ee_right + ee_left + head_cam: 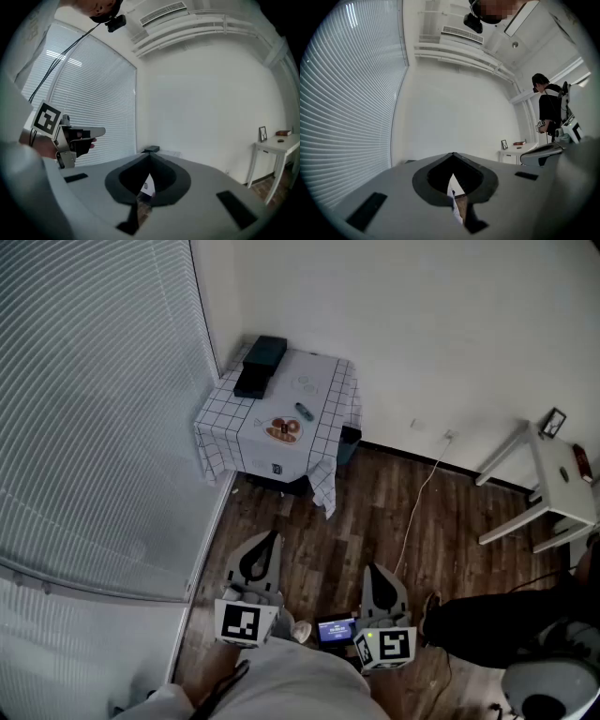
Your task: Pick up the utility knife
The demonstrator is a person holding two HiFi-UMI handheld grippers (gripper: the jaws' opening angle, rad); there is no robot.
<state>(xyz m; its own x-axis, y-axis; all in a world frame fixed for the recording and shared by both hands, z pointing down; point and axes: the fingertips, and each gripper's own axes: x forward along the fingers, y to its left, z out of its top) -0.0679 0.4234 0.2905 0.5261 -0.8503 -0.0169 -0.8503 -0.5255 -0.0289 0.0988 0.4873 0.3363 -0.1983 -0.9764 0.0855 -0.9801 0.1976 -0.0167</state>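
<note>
Only the head view shows the utility knife [305,412] on the checked table [321,381], upper middle; the left gripper [272,536] and right gripper [376,570] are closed, holding nothing

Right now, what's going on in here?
A person holds a gripper in each hand, both level, shut and empty: left gripper, right gripper. They stand back from the checked-cloth table in the corner, nothing touched yet. On it lie dark boxes, a plate and a small item, possibly the utility knife.
</note>
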